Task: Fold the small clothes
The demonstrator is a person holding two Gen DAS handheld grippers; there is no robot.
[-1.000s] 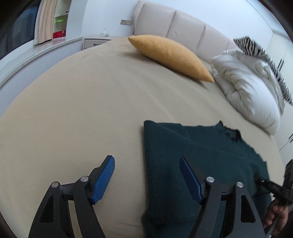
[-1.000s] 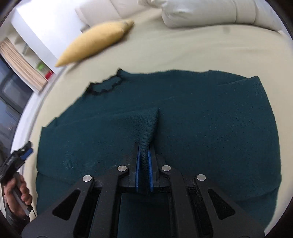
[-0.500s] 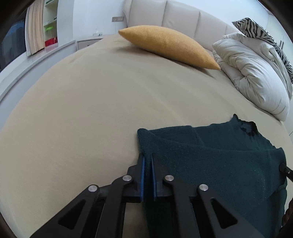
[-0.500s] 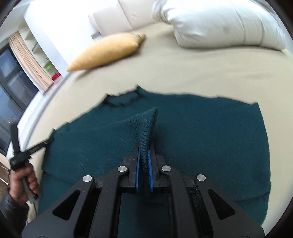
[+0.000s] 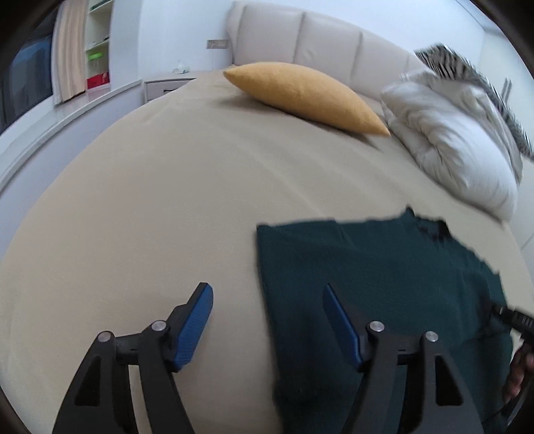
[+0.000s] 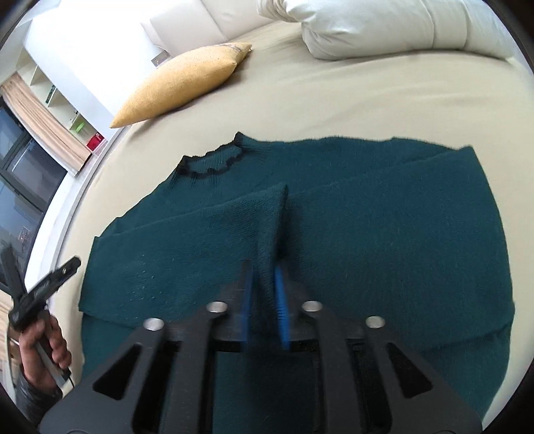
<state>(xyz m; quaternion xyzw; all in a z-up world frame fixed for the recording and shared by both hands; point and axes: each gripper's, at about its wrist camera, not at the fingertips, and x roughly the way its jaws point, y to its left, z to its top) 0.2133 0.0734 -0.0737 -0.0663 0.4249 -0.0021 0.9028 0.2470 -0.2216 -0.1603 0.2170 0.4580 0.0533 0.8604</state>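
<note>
Release time on both sides, looks like; half a second back the left hand-held gripper (image 5: 267, 320) was pinched tight on the near-left edge of the dark green sweater (image 6: 333, 233), and now its jaws are opening, wide apart, with the sweater's left edge lying loose between them and the blue pads (image 5: 197, 325) touching no cloth; one pad sits over bare bed (image 5: 150, 200) and the other over the knit. Right hand-held gripper (image 6: 263, 293) is doing the same thing a beat later; it had a ridge of fabric clamped flat a moment ago, and its jaws are opening now, though the raised pleat still stands up between the pads; I can't say for sure if the cloth still brushes them, but it doesn't look squeezed any more. Sweater itself lies spread on the beige bed, neckline pointing toward the yellow cushion (image 6: 180, 80) and the white duvet (image 6: 383, 26), with a fold line running across the left part of it in the right wrist view; so my read is that one fold has just been laid down and let go. If that's right, next up is probably a fresh grab for another fold; the pleat may need flattening first or it'll bunch.
</note>
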